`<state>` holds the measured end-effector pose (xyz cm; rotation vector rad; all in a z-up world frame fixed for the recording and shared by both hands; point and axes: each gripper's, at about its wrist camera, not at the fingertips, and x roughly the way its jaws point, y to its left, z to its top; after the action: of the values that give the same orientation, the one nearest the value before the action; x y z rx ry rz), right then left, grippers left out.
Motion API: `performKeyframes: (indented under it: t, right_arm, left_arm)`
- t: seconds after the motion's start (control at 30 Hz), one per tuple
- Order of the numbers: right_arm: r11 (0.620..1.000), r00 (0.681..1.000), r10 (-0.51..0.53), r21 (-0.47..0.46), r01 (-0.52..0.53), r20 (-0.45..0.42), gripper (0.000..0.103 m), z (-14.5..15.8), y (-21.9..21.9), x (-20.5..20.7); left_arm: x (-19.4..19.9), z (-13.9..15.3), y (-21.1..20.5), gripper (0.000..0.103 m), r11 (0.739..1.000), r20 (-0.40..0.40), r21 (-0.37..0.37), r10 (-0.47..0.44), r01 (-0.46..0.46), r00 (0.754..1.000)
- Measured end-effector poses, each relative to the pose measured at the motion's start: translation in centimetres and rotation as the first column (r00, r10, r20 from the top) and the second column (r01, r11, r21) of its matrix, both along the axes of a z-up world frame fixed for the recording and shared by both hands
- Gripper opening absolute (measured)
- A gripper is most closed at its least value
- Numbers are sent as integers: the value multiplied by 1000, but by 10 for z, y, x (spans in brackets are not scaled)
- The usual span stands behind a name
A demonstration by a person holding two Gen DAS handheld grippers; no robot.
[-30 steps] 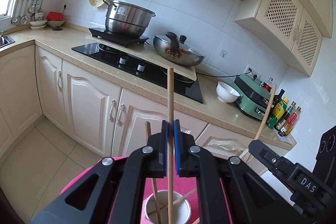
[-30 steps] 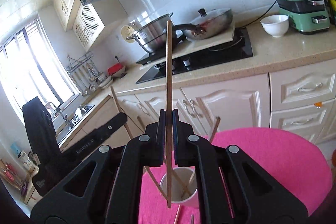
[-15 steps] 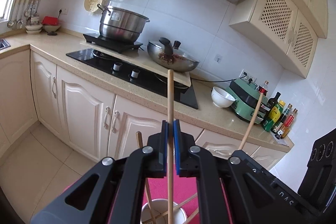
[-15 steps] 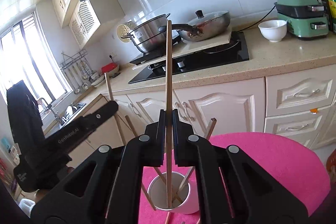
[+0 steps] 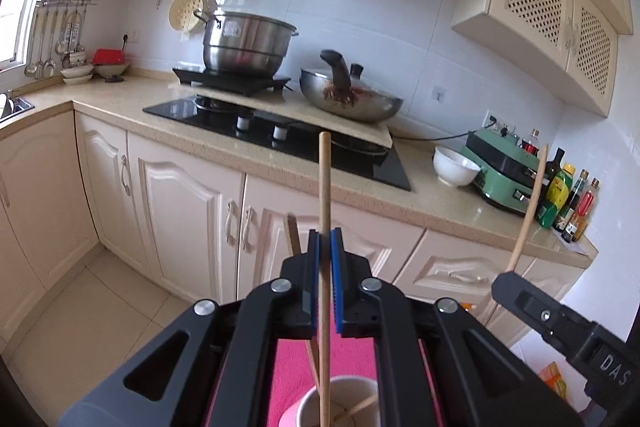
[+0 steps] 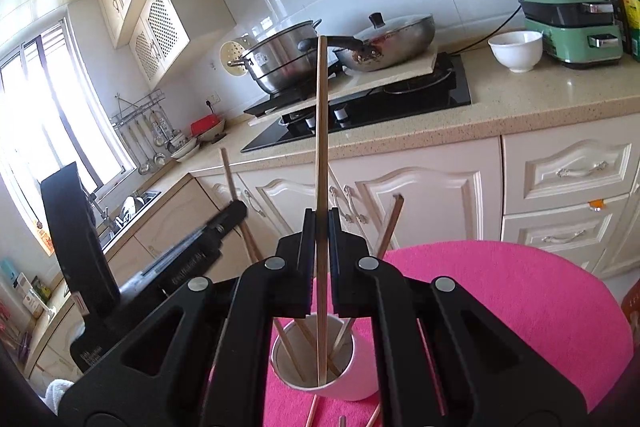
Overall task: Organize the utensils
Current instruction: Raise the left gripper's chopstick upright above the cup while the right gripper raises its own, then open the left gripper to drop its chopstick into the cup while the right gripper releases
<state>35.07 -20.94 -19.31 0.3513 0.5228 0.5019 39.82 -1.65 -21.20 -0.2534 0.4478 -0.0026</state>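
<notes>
My left tool (image 5: 325,247) is clamped on one wooden chopstick (image 5: 325,187), its blue pads pressing either side of the shaft. My right tool (image 6: 318,227) likewise grips a second chopstick (image 6: 321,127). Both sticks stand near upright, long axis running vertically through the jaws.

The white cup (image 6: 348,379) sits on the pink-covered surface (image 6: 520,307), directly below both tools. In the right view, the lower tip of the right-hand stick is already inside the cup's mouth, among several chopsticks leaning against the rim. In the left view, the left-hand stick also points down into the cup (image 5: 312,403); whether its tip touches bottom is hidden.

Judgement: each stick lines up with the opening, so the next move is a straight release. The right stick appears deeper. Loose sticks (image 6: 312,415) remain beside the cup's base.
</notes>
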Motion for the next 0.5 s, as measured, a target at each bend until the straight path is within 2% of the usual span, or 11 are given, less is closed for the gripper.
performKeyframes:
  t: [0.2,0.37,0.5]
  right_arm:
    - [1000,1000,15,-19,-16,-4,7,0,3,-9]
    - [999,1000,19,-33,-19,-16,7,-2,4,-17]
    - [999,999,22,-47,-23,-25,7,-5,6,-23]
  left_arm:
    - [-16,-2,0,6,999,-23,25,-21,22,1000]
    - [-34,-11,11,6,1000,-76,12,-5,6,997]
    - [-45,-17,10,7,999,-104,19,-26,28,994]
